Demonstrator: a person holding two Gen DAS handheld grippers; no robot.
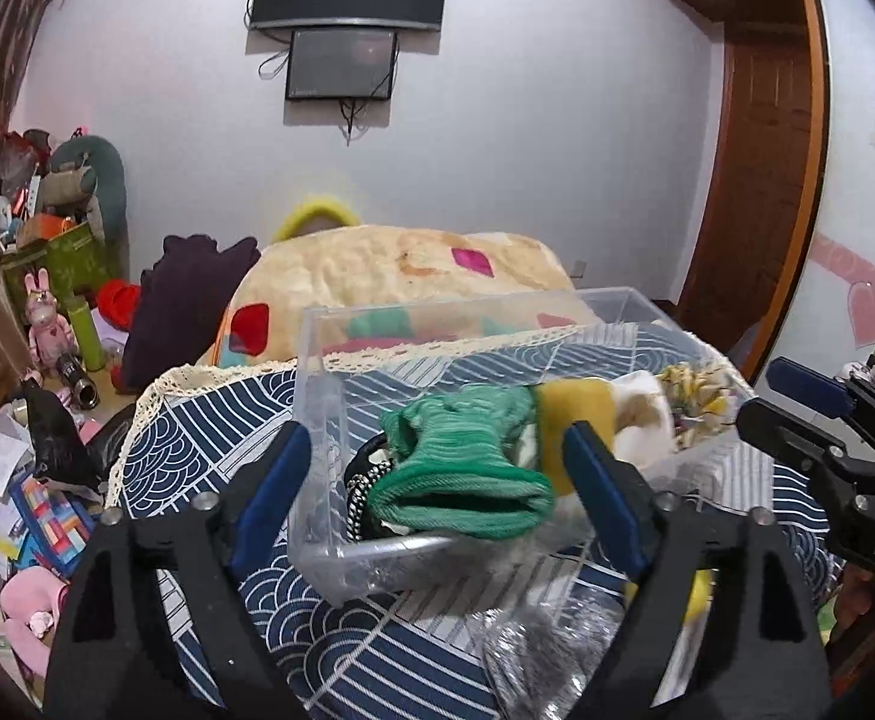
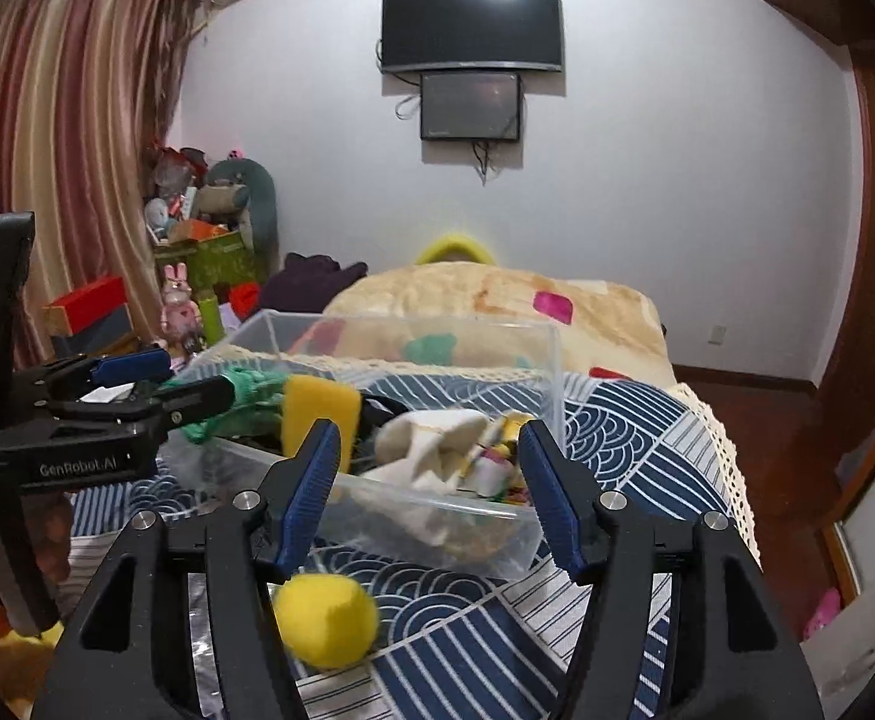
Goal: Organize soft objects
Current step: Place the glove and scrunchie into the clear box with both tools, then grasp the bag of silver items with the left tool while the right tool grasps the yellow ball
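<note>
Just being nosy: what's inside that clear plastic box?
The clear box holds a green knit piece, a yellow sponge, cream fabric and a yellow-patterned cloth. Whatever lies beneath them is covered.

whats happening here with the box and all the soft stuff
A person with two hand-held grippers is sorting soft things into a clear box on a patterned cloth. The left gripper is open over a green sock at the box's near edge. The right gripper is open and empty. A yellow ball is on the cloth outside the box; a yellow sponge and other items are inside.
</note>
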